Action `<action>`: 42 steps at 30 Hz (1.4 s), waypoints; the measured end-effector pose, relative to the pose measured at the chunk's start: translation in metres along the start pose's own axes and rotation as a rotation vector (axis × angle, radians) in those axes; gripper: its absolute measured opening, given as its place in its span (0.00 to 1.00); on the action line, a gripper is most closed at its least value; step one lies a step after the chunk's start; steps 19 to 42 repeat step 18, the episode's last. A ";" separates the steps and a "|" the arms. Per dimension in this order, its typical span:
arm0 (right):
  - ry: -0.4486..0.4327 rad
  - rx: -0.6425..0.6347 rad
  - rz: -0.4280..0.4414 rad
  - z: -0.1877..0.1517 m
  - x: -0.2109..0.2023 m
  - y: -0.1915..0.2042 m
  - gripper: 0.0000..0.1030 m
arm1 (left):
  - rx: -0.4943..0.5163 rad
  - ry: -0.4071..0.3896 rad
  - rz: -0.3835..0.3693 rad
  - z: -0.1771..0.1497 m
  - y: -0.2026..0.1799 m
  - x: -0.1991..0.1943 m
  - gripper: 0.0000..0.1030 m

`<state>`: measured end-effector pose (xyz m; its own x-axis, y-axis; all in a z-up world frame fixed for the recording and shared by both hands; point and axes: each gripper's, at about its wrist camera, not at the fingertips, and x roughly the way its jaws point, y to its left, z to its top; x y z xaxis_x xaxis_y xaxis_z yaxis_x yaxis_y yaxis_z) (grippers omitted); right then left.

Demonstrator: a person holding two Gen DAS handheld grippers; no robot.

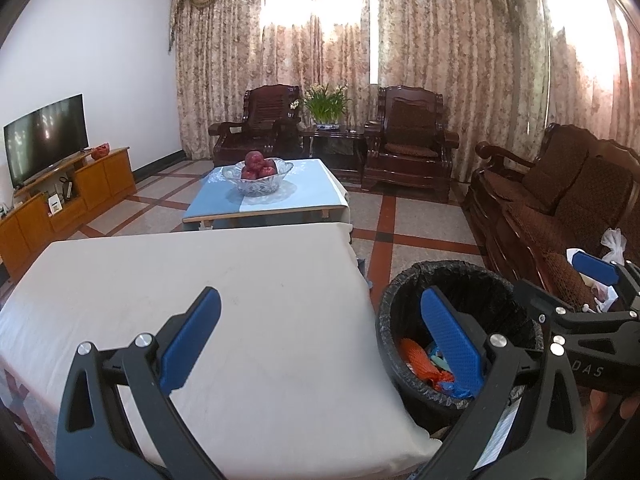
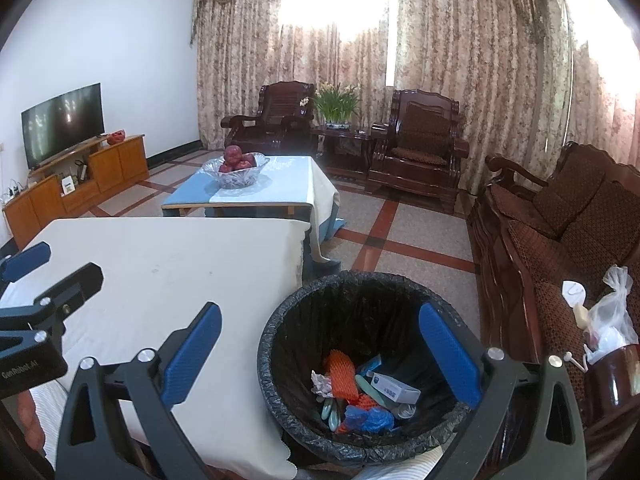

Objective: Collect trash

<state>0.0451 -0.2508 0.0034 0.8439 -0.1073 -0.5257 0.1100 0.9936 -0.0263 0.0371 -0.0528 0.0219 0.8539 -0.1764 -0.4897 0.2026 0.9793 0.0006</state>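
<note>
1. Now the left gripper (image 1: 320, 340) is wide open w/ nothing in it. It hangs over the white table (image 1: 200, 280) edge.
2. The right gripper (image 2: 320, 352) is wide open too, empty, above the black trash bin (image 2: 276, 344).
3. The bin sits on the floor just beside the table.
4. Trash lies inside: orange net (image 2: 340, 374), small white box (image 2: 394, 388), blue wrapper (image 2: 370, 418).

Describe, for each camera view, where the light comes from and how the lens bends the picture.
Left wrist view: daylight burns through the curtains, washing out the window; the near table edges bow. Right wrist view: the same backlight glare; the bin interior stays dark; black vignette fills the corners.
</note>
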 end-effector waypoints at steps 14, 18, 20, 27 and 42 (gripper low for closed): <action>0.005 -0.001 0.000 0.000 0.001 -0.001 0.94 | -0.037 0.016 -0.006 0.003 0.007 0.006 0.94; 0.008 -0.003 0.002 -0.001 0.000 -0.003 0.94 | -0.033 0.024 0.000 0.003 0.006 0.008 0.94; 0.008 -0.003 0.002 -0.001 0.000 -0.003 0.94 | -0.033 0.024 0.000 0.003 0.006 0.008 0.94; 0.008 -0.003 0.002 -0.001 0.000 -0.003 0.94 | -0.033 0.024 0.000 0.003 0.006 0.008 0.94; 0.008 -0.003 0.002 -0.001 0.000 -0.003 0.94 | -0.033 0.024 0.000 0.003 0.006 0.008 0.94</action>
